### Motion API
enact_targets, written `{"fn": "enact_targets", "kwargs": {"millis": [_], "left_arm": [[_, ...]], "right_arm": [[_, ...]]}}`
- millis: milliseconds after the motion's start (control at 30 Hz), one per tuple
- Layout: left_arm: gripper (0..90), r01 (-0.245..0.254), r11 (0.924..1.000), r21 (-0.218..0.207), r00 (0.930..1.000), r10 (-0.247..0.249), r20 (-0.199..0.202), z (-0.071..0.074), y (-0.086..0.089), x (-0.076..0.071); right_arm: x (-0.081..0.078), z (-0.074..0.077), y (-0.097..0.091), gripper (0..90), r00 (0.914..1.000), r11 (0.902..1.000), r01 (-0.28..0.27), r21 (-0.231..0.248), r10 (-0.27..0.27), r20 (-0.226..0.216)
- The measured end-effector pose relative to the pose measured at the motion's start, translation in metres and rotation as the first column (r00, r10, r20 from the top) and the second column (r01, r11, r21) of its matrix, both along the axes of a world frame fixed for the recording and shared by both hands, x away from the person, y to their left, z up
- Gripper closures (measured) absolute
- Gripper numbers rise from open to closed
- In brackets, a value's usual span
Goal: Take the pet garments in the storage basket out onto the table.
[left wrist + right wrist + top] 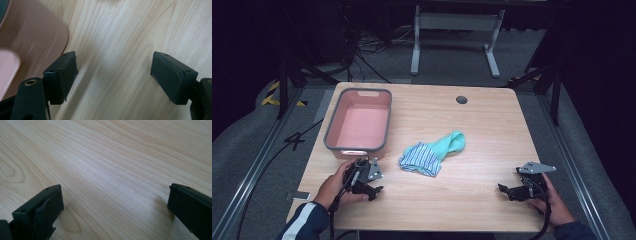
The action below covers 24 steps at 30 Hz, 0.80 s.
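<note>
1. Left tongs (373, 184): lying released, nothing between them, by the desk (482, 200) front-left corner.
2. Right tongs (508, 191): gaping, front-right corner.
3. Cloth (432, 153): sitting mid-desk, beside pink bin (359, 148).

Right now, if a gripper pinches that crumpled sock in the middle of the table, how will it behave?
The sock lies rumpled and folded over itself, so it will probably be floppy and drape from the pinch. It looks like thin knit cloth, likely light. Pushed, it would probably bunch up on the table rather than slide or roll.
</note>
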<state>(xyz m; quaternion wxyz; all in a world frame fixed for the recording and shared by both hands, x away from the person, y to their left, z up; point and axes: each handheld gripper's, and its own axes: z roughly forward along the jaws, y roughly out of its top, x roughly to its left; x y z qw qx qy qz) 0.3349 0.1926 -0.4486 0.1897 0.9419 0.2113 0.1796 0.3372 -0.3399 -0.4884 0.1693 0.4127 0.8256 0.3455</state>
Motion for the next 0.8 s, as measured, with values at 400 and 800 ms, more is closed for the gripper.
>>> {"fn": "enact_targets", "kwargs": {"millis": [400, 800], "left_arm": [[20.5, -0.072, 0.9918, -0.105, 0.9974, 0.071, -0.016, -0.011, 0.042, -0.006], [15.4, -0.177, 0.9113, -0.372, 0.9838, 0.152, -0.096, -0.033, 0.088, -0.014]], "right_arm": [[0.000, 0.000, 0.000, 0.6, 1.0000, 1.0000, 0.000, 0.000, 0.000, 0.000], [0.000, 0.000, 0.000, 0.6, 1.0000, 1.0000, 0.000, 0.000, 0.000, 0.000]]}}
